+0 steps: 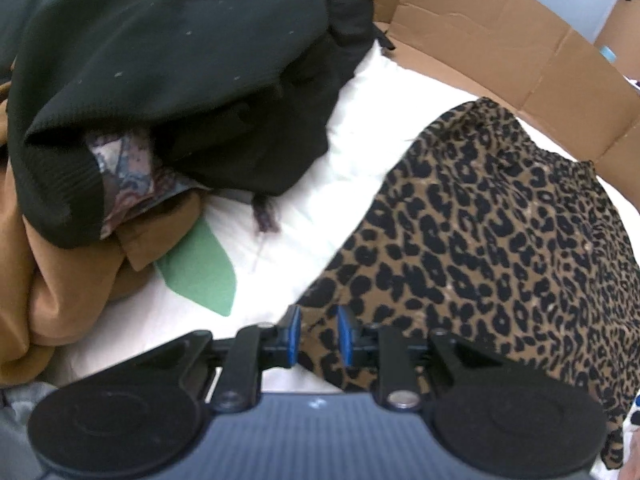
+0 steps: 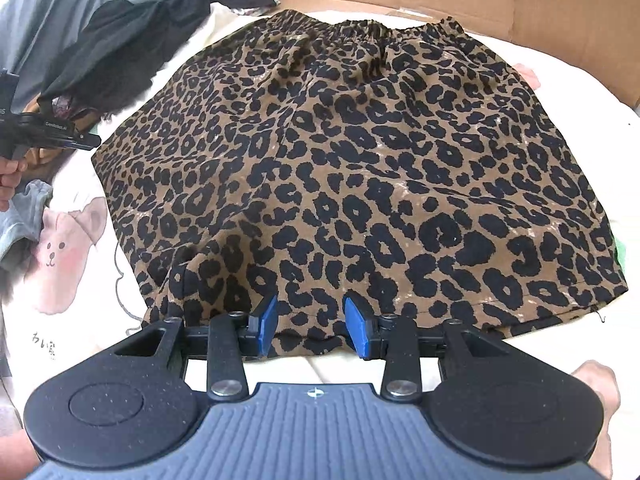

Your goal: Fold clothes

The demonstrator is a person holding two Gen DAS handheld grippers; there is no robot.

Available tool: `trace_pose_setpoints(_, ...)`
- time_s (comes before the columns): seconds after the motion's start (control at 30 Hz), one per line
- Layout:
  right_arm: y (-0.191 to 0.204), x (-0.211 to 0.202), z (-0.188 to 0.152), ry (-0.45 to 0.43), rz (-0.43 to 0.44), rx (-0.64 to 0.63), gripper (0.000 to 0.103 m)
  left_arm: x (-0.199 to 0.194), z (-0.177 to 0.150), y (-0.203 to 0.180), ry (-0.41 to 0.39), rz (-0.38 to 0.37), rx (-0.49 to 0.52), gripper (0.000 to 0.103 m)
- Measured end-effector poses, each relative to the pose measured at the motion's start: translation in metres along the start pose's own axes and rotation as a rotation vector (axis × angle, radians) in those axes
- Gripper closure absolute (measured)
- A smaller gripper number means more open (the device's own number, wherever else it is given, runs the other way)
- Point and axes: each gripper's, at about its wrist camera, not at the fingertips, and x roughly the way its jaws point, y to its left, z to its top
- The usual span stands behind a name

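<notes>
A leopard-print skirt [image 2: 352, 160] lies spread flat on the white sheet [image 1: 360, 128], its elastic waistband at the far side. My right gripper [image 2: 311, 322] hangs over the skirt's near hem. Its blue pads stand well apart and the cloth lies loose between them. My left gripper [image 1: 319, 334] is at the skirt's [image 1: 500, 240] left corner. Its blue pads stand a little apart with the leopard cloth in the gap, and they do not press on it. At the left edge of the right wrist view a hand [image 2: 10, 176] holds the left tool.
A pile of clothes lies to the left: a black garment [image 1: 168, 72], a tan one [image 1: 52, 292] and a green piece [image 1: 200, 276]. Cardboard walls [image 1: 500, 28] ring the far side. The sheet carries a pink bear print [image 2: 68, 248]. A bare limb [image 2: 596, 392] shows at the lower right.
</notes>
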Motion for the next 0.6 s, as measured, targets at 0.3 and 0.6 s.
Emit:
trace_pose_setpoints(0.3,0.001,0.0,0.001,0.015,-0.012,-0.008,0.059,0.017,-0.004,0.007,0.033,0.028,0.037,0.073)
trace_pose_setpoints(0.6,0.001,0.004,-0.002,0.027,-0.008,-0.018,0.059,0.023,-0.008,0.006,0.048,0.01,0.083,0.062)
